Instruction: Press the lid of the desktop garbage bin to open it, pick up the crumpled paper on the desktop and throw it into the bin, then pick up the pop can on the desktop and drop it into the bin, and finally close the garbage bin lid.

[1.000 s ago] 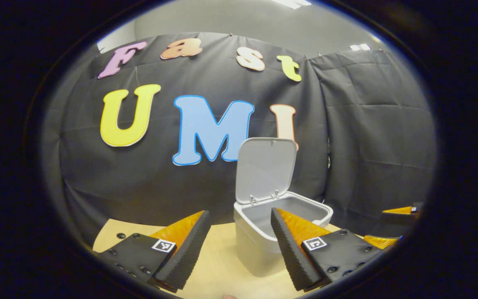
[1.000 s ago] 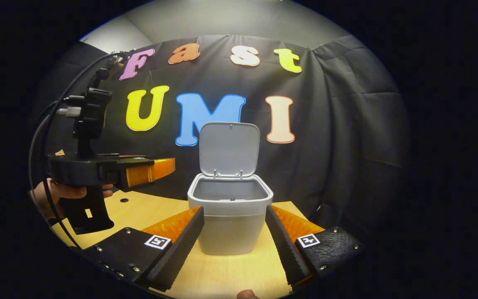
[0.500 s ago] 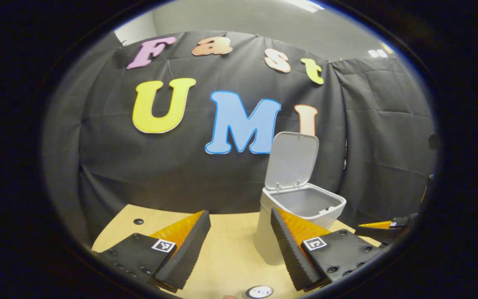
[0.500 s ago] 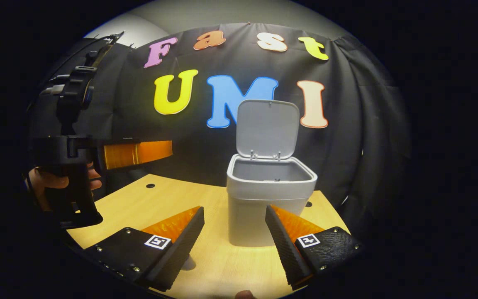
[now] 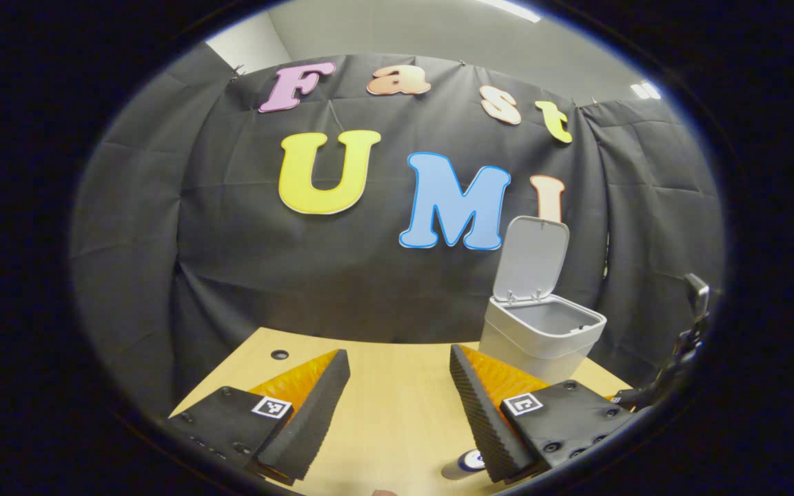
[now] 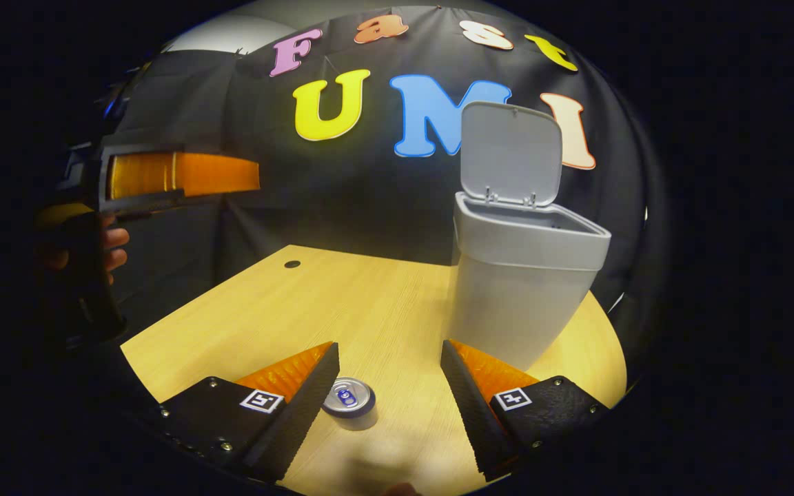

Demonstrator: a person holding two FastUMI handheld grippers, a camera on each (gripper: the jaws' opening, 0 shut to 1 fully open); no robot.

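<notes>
Left tongs (image 5: 399,406) are spread wide with nothing between them, held above the light wooden desk (image 5: 383,386). The small grey plastic bin (image 5: 542,334) sits ahead and off to their right, its hinged lid (image 5: 531,258) standing straight up. In the right gripper view, the right tongs (image 6: 389,403) gape open too, low over the desk, and the silver pop can with a blue top (image 6: 349,403) stands upright between the fingers, nearer the left one, not gripped. The bin (image 6: 524,275) is just ahead on the right.

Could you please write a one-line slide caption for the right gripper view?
Open right tongs hover above an upright can on the table, beside the bin with raised lid.
</notes>
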